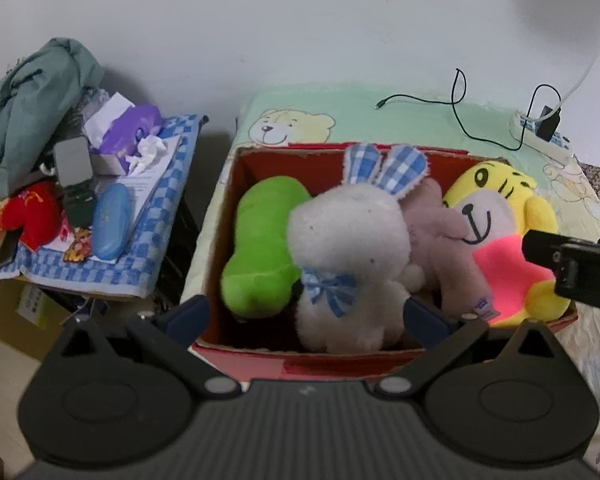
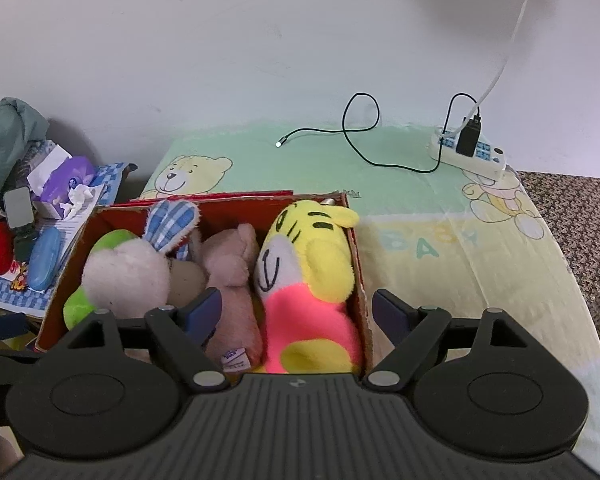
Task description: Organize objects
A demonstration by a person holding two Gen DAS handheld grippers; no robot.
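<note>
Red cardboard box (image 2: 358, 264) on the bear-print bed sheet (image 2: 440, 248) — printed "BABY", legible only in the right view — holds four plush toys. Both hand-held grippers, left (image 1: 306, 312) and right (image 2: 296, 314), are spread, gripping nothing.

Red cardboard box (image 2: 358, 264) packed wall to wall with plush toys (image 2: 300, 276), no gap left inside. Open bedsheet (image 2: 440, 264) from 1 to 3 o'clock of box. Blocked at 1 o'clock by power strip (image 2: 470, 156) and looping black cable (image 2: 360, 128). Hemmed at 9 o'clock by cluttered side table (image 1: 112, 276).
</note>
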